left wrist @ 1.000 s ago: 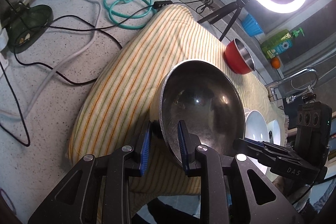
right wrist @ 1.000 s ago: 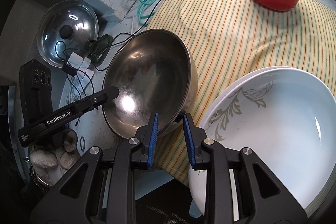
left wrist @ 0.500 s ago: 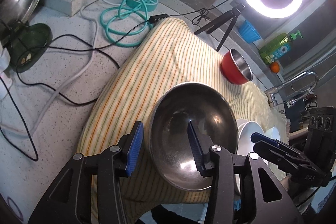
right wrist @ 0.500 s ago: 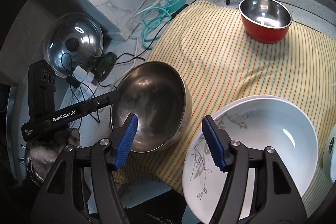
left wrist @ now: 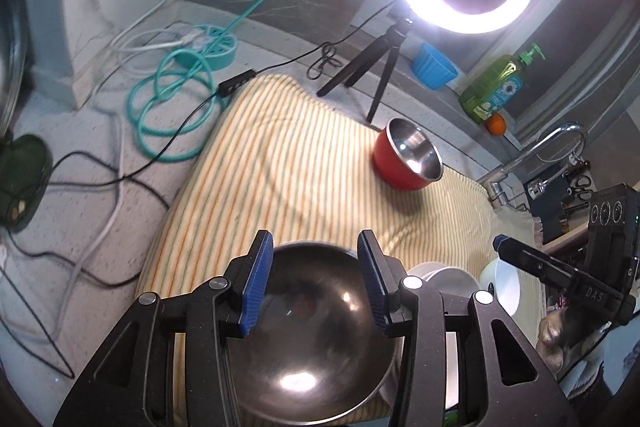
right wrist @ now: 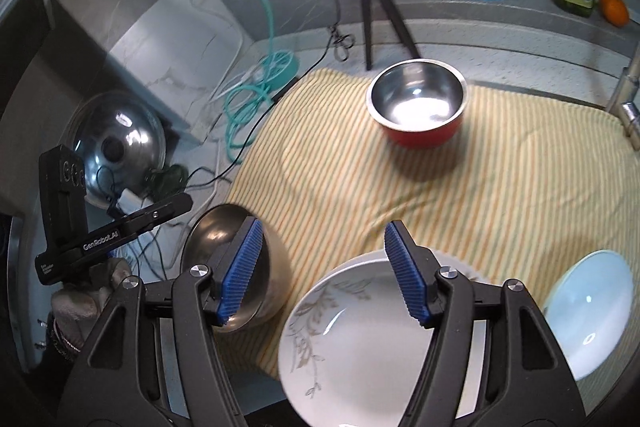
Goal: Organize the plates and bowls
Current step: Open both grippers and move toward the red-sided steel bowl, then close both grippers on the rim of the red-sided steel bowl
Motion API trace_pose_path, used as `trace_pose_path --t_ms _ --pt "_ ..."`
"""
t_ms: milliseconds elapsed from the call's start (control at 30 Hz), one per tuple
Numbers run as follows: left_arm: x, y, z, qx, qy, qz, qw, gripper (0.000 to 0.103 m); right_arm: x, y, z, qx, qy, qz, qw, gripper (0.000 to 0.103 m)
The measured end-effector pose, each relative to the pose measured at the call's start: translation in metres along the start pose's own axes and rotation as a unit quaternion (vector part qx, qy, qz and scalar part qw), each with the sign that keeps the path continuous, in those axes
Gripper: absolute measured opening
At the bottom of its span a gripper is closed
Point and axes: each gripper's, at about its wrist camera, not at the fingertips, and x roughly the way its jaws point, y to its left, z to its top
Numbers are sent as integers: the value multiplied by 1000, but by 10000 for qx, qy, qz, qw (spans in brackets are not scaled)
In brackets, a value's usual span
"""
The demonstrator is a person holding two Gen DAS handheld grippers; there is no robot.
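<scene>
the steel bowl point(left wrist: 316, 331) sits on the striped cloth point(left wrist: 304, 163) at its near left corner, directly under the left claw point(left wrist: 316, 279), whose jaws stand apart over it, gripping nothing. the right claw point(right wrist: 324, 271) hangs wide and empty over the gap between that bowl and the leaf-patterned white plate point(right wrist: 360, 339) just right of it. the red bowl point(right wrist: 418, 107) stands well beyond the steel bowl. a second ago both claws pinched the steel bowl's rim; now both have let go and lifted.
</scene>
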Motion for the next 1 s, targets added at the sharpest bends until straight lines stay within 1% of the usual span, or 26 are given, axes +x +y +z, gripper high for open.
trace_pose_path --t_ms 133,233,333,500,667,700,833,933,1000 --pt "9 -15 15 117 -12 -172 9998 42 -7 -16 13 154 -181 -145 9996 66" --pt "17 -29 27 269 -21 -293 9992 42 -7 -29 21 311 -241 -203 9990 66" --pt "27 -43 38 452 -13 -345 9984 42 -2 -45 29 541 -252 -220 9980 66" --pt "51 -59 53 605 122 -412 9972 42 14 -67 40 705 -169 -371 9967 66" --pt "85 -71 68 676 378 -479 9958 42 35 -88 52 976 -17 -369 9945 60" --pt "90 -73 70 686 419 -478 9956 42 38 -92 54 1026 2 -358 9941 57" --pt "117 -76 79 698 614 -420 9948 42 49 -100 60 1090 27 -357 9934 55" --pt "132 -77 83 700 715 -406 9941 42 58 -106 64 1129 64 -344 9930 50" --pt "142 -78 85 705 784 -402 9936 42 62 -109 66 1154 77 -356 9927 48"
